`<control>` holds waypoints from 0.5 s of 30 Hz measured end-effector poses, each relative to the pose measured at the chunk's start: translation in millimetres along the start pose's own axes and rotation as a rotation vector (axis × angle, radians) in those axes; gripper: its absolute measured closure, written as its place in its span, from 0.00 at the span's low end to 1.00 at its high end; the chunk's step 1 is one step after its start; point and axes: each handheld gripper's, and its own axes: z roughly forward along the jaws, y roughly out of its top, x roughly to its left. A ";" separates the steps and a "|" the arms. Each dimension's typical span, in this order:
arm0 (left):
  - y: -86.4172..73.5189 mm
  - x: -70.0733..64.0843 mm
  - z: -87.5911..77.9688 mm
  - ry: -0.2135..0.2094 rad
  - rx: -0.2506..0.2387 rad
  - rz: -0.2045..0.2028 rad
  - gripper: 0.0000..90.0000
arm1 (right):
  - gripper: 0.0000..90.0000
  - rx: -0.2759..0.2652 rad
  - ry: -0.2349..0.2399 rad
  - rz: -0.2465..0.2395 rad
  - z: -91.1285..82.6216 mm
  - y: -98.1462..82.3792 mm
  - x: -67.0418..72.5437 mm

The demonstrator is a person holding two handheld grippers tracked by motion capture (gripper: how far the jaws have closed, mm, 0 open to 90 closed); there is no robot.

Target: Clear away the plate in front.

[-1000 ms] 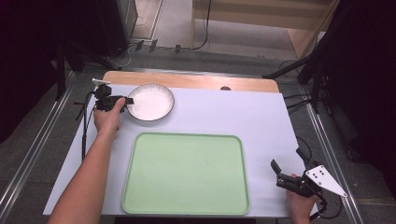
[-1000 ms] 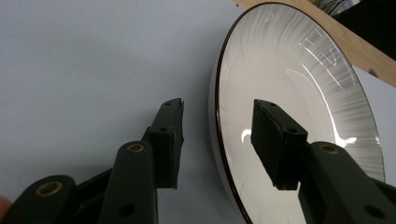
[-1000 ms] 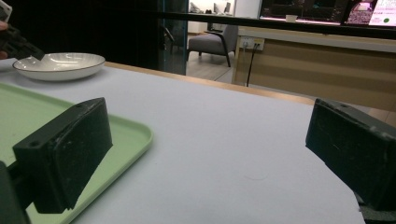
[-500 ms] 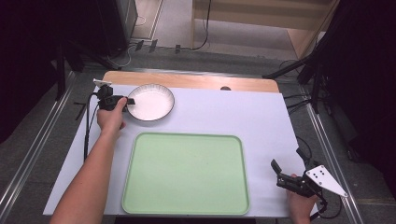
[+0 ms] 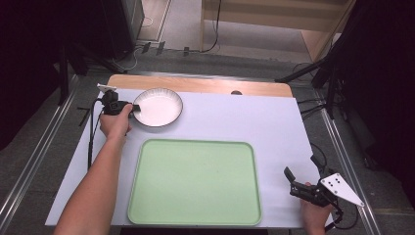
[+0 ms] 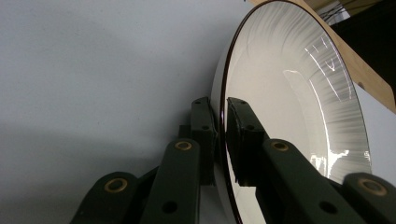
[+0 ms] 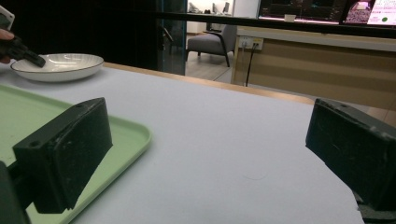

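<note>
A white plate [image 5: 159, 106] with a dark rim lies at the table's far left. My left gripper [image 5: 136, 106] is at its left edge. In the left gripper view the plate [image 6: 289, 102] has its rim pinched between the two pads, and the left gripper [image 6: 220, 105] is shut on it after its jaws have just been closing. My right gripper [image 5: 302, 169] rests near the front right corner, and the right gripper view shows my right gripper [image 7: 210, 149] open wide with only bare table between the jaws. Far off in that view are the plate [image 7: 58, 65] and the left gripper [image 7: 32, 59].
A light green tray [image 5: 195, 181] lies at the front middle of the white table cover, and its corner [image 7: 135, 133] sits just left of the right gripper. A wooden strip [image 5: 205, 84] runs along the table's far edge. Cables trail off both grippers.
The left gripper's jaws have drawn together on the plate's left rim. Neither hand has shifted, and the plate and tray lie where they were.
</note>
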 end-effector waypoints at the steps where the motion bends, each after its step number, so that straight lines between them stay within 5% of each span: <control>1: 0.0 0.0 0.0 0.000 0.000 0.000 0.93 | 0.01 0.000 0.000 0.000 0.0 0.0 0.0; 4: 0.0 3.0 -2.3 -0.032 0.006 -0.058 0.95 | 0.01 0.001 0.000 0.004 -0.1 0.0 -0.1; 9: -0.2 -2.3 -4.7 -0.017 -0.018 -0.041 0.95 | 0.01 0.002 -0.001 0.003 -0.1 0.0 -0.1; 15: 0.6 -1.6 -6.6 -0.042 -0.022 -0.071 0.95 | 0.01 0.002 0.000 0.003 -0.2 0.0 -0.3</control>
